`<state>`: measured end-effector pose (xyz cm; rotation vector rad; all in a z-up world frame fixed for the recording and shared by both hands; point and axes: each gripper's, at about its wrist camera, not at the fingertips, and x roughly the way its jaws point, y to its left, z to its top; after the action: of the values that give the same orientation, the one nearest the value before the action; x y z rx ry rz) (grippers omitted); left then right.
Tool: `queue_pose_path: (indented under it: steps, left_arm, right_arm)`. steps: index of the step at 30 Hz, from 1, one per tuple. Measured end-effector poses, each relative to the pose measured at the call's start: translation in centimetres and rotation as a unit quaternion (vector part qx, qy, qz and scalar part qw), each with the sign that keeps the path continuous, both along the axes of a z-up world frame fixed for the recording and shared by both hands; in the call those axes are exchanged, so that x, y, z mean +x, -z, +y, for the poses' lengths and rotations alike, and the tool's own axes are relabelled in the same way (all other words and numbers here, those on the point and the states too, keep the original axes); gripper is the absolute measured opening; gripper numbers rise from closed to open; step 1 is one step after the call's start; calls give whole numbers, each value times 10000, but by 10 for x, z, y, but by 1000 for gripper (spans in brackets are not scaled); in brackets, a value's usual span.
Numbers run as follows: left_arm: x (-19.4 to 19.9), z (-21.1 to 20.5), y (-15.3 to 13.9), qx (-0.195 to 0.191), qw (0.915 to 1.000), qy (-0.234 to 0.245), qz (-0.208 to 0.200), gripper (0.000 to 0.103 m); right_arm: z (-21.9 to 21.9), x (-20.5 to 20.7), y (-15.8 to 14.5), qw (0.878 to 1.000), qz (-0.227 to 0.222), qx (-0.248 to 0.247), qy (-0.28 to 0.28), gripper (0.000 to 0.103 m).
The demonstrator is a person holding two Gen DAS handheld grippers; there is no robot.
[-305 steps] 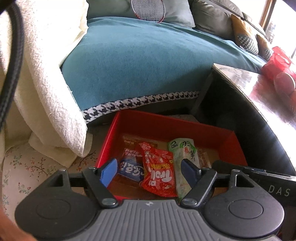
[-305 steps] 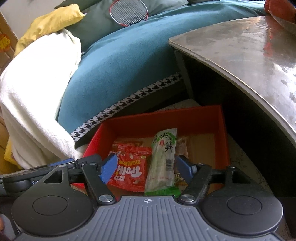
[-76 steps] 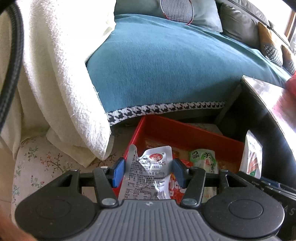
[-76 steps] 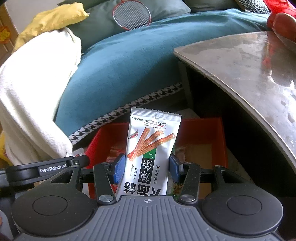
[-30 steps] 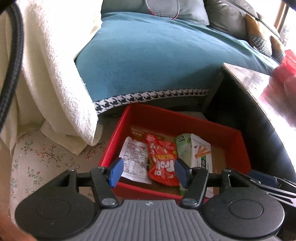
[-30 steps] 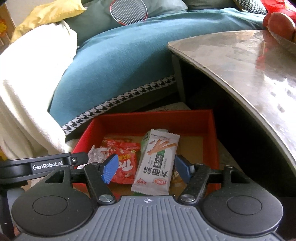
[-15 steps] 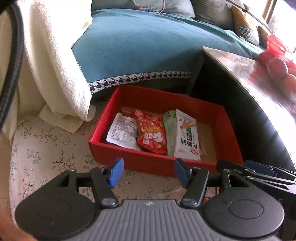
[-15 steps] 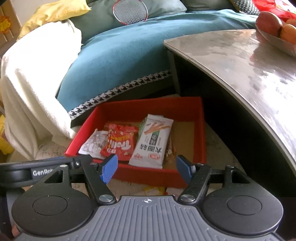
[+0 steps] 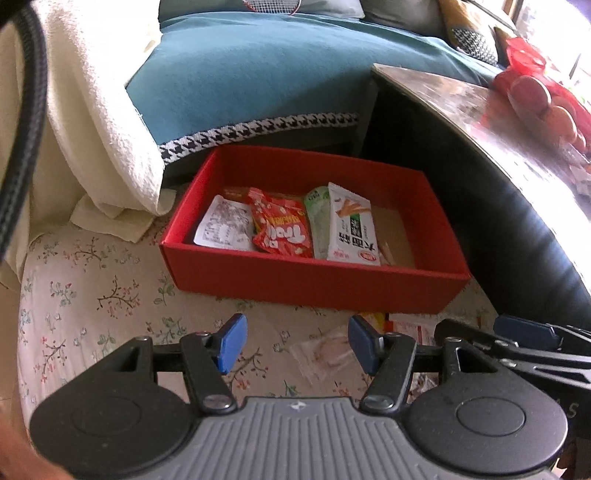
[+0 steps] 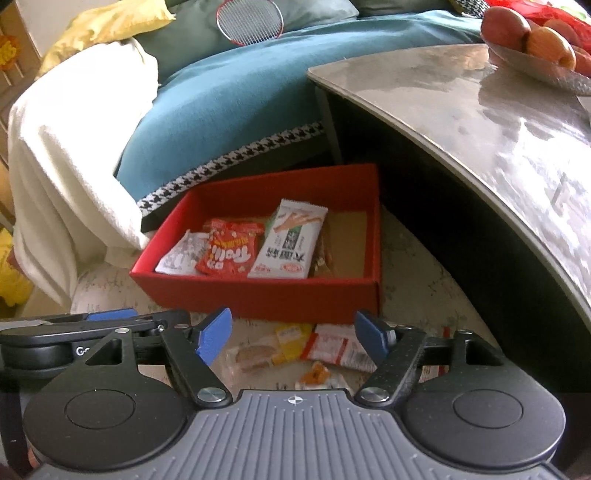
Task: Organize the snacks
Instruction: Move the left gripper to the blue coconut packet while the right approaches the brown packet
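Observation:
A red box (image 9: 317,284) (image 10: 258,295) sits on the floral floor cloth. It holds a white packet (image 9: 223,227), a red Trolli bag (image 9: 282,230) (image 10: 229,251), a green packet (image 9: 317,218) and a white stick-snack packet (image 9: 351,225) (image 10: 291,242). My left gripper (image 9: 293,343) is open and empty, in front of the box. My right gripper (image 10: 291,334) is open and empty, also in front of the box, over loose snacks: a clear-wrapped biscuit (image 10: 251,356) (image 9: 325,354), a yellow packet (image 10: 291,341) and a red-and-white packet (image 10: 338,349).
A dark table (image 10: 480,129) with a curved glossy top overhangs the right side; a fruit bowl (image 10: 535,55) stands on it. A teal sofa (image 9: 258,74) and a white blanket (image 9: 85,110) lie behind the box. A racket (image 10: 249,18) rests on the sofa.
Both grippers let their packets go into the box, then drew back and up. The box now lies farther ahead and loose snacks on the floor have come into view.

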<state>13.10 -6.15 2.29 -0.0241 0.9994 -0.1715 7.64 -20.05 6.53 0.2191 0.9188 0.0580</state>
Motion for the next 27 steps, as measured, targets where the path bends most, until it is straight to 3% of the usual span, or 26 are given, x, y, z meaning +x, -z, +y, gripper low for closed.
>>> queue_pose_path:
  steps: [17, 27]
  left_arm:
    - [-44, -24, 27, 203, 9970, 607, 436, 53]
    - [-79, -42, 45, 205, 9922, 954, 779, 53]
  right_arm:
    - [-14, -65, 34, 9982, 542, -157, 207, 80]
    - [-32, -96, 39, 9965, 666, -149, 491, 82]
